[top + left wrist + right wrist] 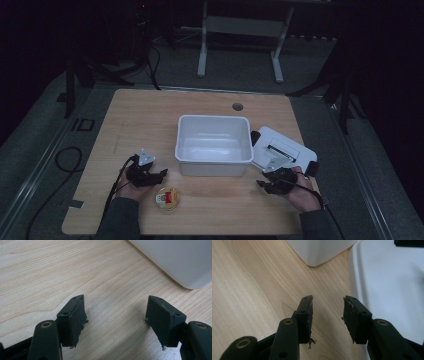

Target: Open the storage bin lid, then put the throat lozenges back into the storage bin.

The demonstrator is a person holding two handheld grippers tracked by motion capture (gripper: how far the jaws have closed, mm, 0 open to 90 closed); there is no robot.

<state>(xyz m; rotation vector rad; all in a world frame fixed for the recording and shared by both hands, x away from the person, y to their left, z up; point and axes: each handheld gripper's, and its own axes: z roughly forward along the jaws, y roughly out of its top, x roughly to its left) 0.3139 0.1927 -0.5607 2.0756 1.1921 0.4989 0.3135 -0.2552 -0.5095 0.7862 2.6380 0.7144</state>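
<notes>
In the high view a white rectangular tub [213,145] stands near the middle of the wooden bench [150,115], open at the top, with plain smooth walls and a bare inside. Just to the right of the tub lies a flat white lid [290,147] with a dark slot and black clips at its edges, its near left corner close to the tub's right wall. In front of the tub and to its left, a small round tin [167,198] lies flat on the bench; it has a pale gold rim and a red and white label on top. The left gripper [159,174] rests just left of the tin and in front of the tub's left corner, held in the left hand [131,191]. The right gripper [265,185] sits in front of the tub's right corner, at the lid's near edge, held in the right hand [302,195]. In the left gripper view the jaws stand wide apart over bare wood with nothing between them, and the tub's rounded white corner [180,262] lies ahead to the right. In the right gripper view the jaws are parted and empty, the tub's corner [319,252] lies straight ahead, and the lid [387,285] spreads beside the right-hand jaw.
</notes>
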